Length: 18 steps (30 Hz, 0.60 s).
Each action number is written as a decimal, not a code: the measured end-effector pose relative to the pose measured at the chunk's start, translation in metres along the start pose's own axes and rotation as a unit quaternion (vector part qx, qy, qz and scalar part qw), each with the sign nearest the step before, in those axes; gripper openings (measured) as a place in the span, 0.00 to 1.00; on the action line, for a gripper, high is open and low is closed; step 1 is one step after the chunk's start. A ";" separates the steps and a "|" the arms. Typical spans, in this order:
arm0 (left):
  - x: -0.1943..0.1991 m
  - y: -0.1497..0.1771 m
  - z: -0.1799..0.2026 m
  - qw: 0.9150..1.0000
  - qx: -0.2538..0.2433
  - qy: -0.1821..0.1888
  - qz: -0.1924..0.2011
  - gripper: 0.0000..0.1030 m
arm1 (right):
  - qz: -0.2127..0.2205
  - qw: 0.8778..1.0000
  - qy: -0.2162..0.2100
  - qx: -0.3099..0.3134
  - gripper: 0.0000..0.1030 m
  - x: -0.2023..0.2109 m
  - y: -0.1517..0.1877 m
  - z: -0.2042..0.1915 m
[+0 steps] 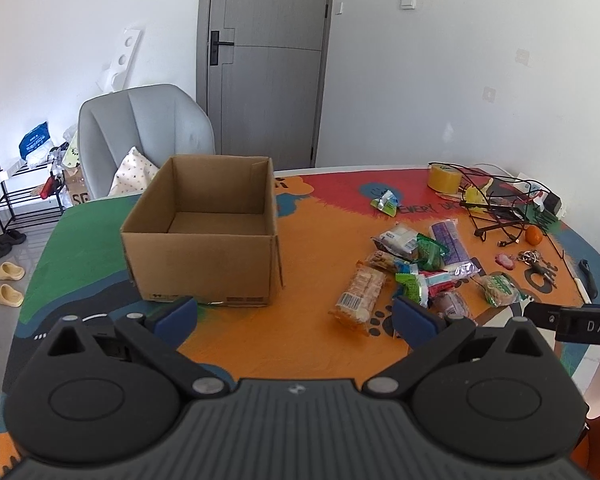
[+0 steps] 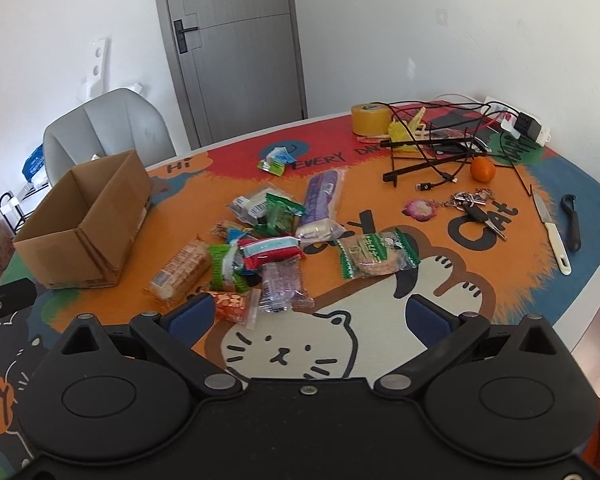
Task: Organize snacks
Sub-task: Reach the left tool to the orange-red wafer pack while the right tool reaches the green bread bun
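- Snacks (image 2: 268, 236) lie in a loose heap on the colourful table mat (image 2: 380, 320), right of the cardboard box (image 1: 204, 236).
- Nothing shows inside the box, so sorting looks barely begun; every packet seems left to move.
- Left gripper (image 1: 296, 314) is spread wide, holding nothing.
- Right gripper (image 2: 310, 316) is likewise spread, hovering just before the nearest packets.

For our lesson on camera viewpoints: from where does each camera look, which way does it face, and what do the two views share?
Left wrist: sits on the left hand-held gripper, facing across the table toward the open cardboard box and grey door; its own open blue-padded fingers show.
Right wrist: sits on the right hand-held gripper, facing the snack pile, keys and knife; its open fingers show.
Shared: box, snack pile, orange, tape roll, door.
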<state>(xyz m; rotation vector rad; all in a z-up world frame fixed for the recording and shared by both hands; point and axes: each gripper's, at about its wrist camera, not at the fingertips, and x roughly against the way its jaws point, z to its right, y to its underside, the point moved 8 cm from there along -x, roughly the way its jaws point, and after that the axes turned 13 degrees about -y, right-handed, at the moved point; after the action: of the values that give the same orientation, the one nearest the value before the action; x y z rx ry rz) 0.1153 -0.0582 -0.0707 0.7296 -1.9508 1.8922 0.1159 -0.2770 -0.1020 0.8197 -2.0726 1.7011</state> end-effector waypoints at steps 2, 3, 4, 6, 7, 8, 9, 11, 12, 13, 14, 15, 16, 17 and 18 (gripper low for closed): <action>-0.003 -0.001 0.007 1.000 -0.001 0.003 0.005 0.99 | 0.001 1.000 -0.002 -0.005 1.00 -0.003 0.001 0.006; -0.005 -0.002 0.010 1.000 0.000 0.004 0.006 0.99 | 0.002 1.000 -0.004 -0.007 1.00 -0.005 0.001 0.009; -0.007 -0.003 0.014 1.000 0.002 0.006 0.006 0.99 | 0.000 1.000 -0.003 -0.010 1.00 -0.007 0.001 0.012; -0.012 -0.003 0.021 1.000 0.001 0.012 0.002 0.99 | -0.005 1.000 0.003 -0.013 1.00 -0.013 0.002 0.018; -0.014 -0.003 0.025 1.000 0.000 0.015 0.000 0.99 | -0.007 1.000 0.005 -0.012 1.00 -0.015 0.003 0.021; -0.017 -0.002 0.028 1.000 -0.002 0.016 -0.001 0.99 | -0.008 1.000 0.008 -0.012 1.00 -0.017 0.003 0.023; -0.019 -0.002 0.032 1.000 -0.003 0.017 -0.002 0.99 | -0.010 1.000 0.009 -0.013 1.00 -0.019 0.003 0.026; -0.024 0.000 0.039 1.000 -0.005 0.021 -0.005 0.99 | -0.012 1.000 0.010 -0.017 1.00 -0.024 0.005 0.032; -0.026 0.000 0.042 1.000 -0.006 0.023 -0.006 0.98 | -0.014 1.000 0.010 -0.019 1.00 -0.026 0.006 0.034; -0.028 0.001 0.045 1.000 -0.007 0.026 -0.008 0.98 | -0.016 1.000 0.010 -0.021 1.00 -0.029 0.006 0.037; -0.030 0.003 0.049 1.000 -0.008 0.028 -0.009 0.98 | -0.017 1.000 0.009 -0.023 1.00 -0.031 0.007 0.039; -0.033 0.003 0.053 0.999 -0.010 0.031 -0.009 0.98 | -0.018 1.000 0.007 -0.024 1.00 -0.034 0.008 0.041; -0.035 0.005 0.056 0.999 -0.012 0.031 -0.009 0.98 | -0.020 0.999 0.006 -0.024 1.00 -0.037 0.009 0.043; -0.037 0.006 0.059 0.999 -0.013 0.032 -0.012 0.98 | -0.022 0.999 0.004 -0.025 1.00 -0.040 0.011 0.045; -0.041 0.007 0.062 0.999 -0.014 0.033 -0.014 0.97 | -0.023 0.999 0.002 -0.026 1.00 -0.043 0.012 0.046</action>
<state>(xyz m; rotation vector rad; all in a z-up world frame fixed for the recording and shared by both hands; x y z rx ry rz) 0.1520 -0.1144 -0.1030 0.6727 -1.9134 1.8448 0.1467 -0.3110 -0.1467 0.8420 -2.0697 1.6161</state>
